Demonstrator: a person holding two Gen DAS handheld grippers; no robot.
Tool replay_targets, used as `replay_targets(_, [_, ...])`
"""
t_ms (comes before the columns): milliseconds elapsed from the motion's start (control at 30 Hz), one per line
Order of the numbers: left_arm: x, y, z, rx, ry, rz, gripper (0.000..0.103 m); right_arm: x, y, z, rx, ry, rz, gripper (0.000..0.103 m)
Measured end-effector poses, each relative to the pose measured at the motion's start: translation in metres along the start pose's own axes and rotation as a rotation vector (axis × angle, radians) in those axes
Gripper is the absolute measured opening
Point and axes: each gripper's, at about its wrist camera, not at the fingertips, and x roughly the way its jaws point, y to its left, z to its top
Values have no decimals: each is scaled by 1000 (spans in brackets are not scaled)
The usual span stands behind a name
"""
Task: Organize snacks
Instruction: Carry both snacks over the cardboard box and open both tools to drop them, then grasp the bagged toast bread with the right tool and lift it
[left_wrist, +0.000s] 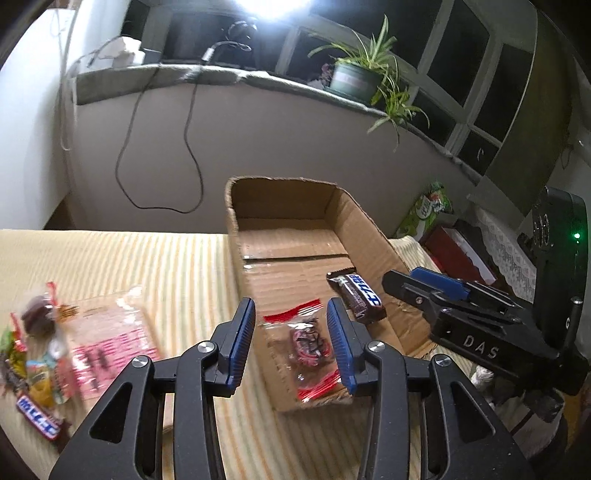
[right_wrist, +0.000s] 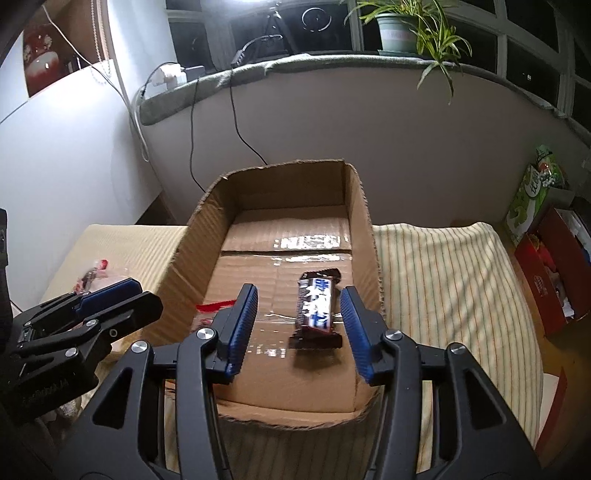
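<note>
We hold two black grippers with blue finger pads over an open cardboard box (right_wrist: 364, 236) that sits on a cream striped cloth (right_wrist: 443, 280).

Our left gripper (left_wrist: 291, 341) hangs above the near end of the box with its jaws parted. A small clear bag with red ends (left_wrist: 308, 345), holding something dark, appears between the pads, but neither pad presses on it; it looks blurred, and we cannot tell whether it is resting on the box floor.

Our right gripper (right_wrist: 300, 326) is also parted, over the right side of the box. A brown chocolate bar with a blue and white label (right_wrist: 317, 308) appears between its pads without touching either one. It is blurred too, close to the box floor beside the right wall.

From the left wrist view, more snacks wait outside the box on the cloth to the left: a clear packet with pink print (left_wrist: 110, 336), a heap of small colourful wrapped sweets (left_wrist: 33, 343), and a second bar with a blue label (left_wrist: 40, 421) at the near edge.

Behind the box, a potted spider plant (left_wrist: 364, 70) stands on the window ledge (left_wrist: 155, 74).
</note>
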Motion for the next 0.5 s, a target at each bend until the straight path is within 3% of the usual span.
replay_targets(133, [-19,15,-5,-29,-26,16,44,-8,14,2,-6,-12,40,51])
replay_targets(233, [-34,29,-12,-44,-43,41,52,-13,30,3,-19,-22,88,60])
replay_targets(367, [-50,50,-23,-81,-47,62,55,-15,52,2,-43,-21,149,73])
replay_targets(500, [-63,71,-33,-123,-50,82,58,-12,75,2,-63,-6,214,80])
